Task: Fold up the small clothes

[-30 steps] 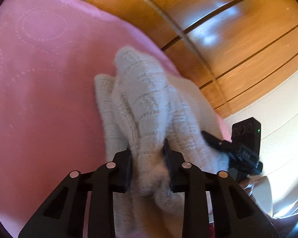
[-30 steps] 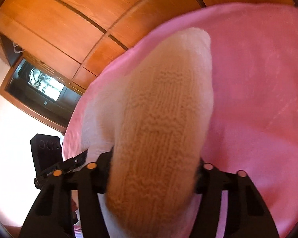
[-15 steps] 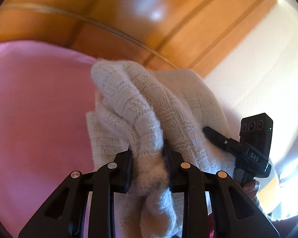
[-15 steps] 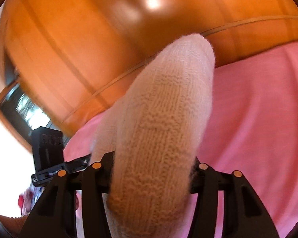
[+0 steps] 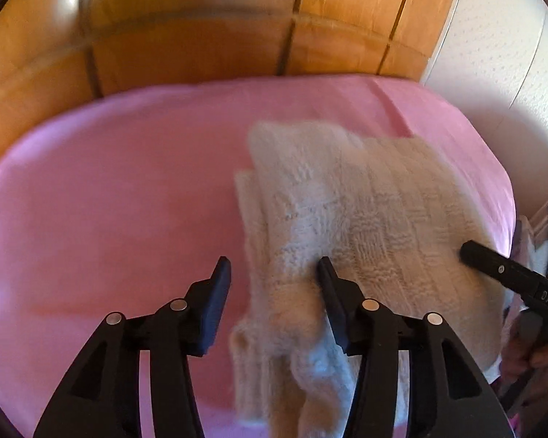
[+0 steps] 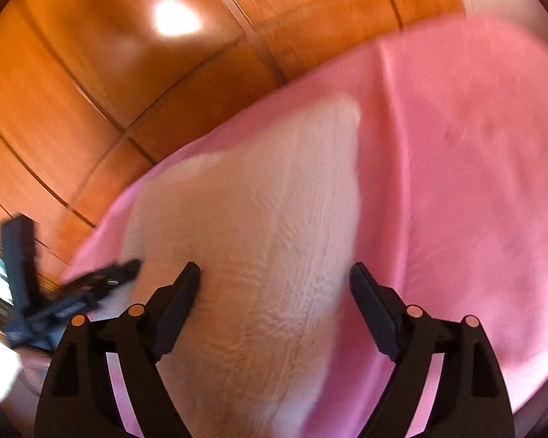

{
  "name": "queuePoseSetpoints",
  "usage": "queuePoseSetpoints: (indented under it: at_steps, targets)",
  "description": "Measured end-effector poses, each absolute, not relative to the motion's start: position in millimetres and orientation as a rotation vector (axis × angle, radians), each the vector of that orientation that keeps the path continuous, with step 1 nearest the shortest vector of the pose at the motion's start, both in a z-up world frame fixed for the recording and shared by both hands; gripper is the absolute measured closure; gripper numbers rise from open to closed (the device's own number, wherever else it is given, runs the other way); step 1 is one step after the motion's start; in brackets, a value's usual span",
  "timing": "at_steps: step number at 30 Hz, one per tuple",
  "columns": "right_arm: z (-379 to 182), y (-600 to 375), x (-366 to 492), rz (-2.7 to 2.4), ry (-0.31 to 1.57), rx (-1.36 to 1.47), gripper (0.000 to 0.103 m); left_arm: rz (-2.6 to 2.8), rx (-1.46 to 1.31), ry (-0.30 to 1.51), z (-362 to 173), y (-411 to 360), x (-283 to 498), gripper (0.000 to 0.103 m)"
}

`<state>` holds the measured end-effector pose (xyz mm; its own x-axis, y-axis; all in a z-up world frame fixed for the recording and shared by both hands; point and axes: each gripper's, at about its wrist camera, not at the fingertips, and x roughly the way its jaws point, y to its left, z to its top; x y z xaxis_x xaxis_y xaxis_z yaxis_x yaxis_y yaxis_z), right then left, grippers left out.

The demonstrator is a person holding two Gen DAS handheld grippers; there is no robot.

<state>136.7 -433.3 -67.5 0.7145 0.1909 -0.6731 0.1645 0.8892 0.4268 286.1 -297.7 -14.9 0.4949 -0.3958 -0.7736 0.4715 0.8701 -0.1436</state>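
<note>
Releasing the folded cream knit garment [image 5: 365, 211] onto the pink sheet [image 5: 109, 200]: left gripper [image 5: 274, 273] and right gripper [image 6: 274, 277], jaws just opening, clamp nothing; withdraw straight back without snagging.

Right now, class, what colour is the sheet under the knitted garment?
Pink sheet; clearest in the left wrist view.

Two black hand-held grippers, matching build.

The left gripper [image 5: 272, 273] is showing matte black plastic arms with triangular cut-outs, flat rectangular pads and silver round screw heads at the joints. The right gripper [image 6: 274, 281] is showing the same build with copper-toned screw heads; in the left wrist view its finger is carrying white lettering, "DAS".
</note>
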Motion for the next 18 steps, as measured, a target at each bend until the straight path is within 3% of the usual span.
queuePoseSetpoints:
  at_steps: [2,5,8,13,18]
  targets:
    - [-44,-427,124,-0.030,0.733,0.396,0.038,-0.485,0.070,0.799,7,-289,269,0.054]
    - [-16,-404,116,-0.050,0.672,0.307,0.052,-0.502,0.060,0.668,27,-281,245,0.056]
    - [-12,-382,125,-0.054,0.671,0.279,0.054,-0.558,0.092,0.652,23,-301,238,0.056]
    - [-50,-365,165,-0.108,0.787,0.235,0.056,-0.521,0.162,0.800,-17,-316,251,0.059]
    - [-79,-366,186,-0.170,0.760,0.173,0.054,-0.496,0.041,0.892,-32,-307,283,0.059]
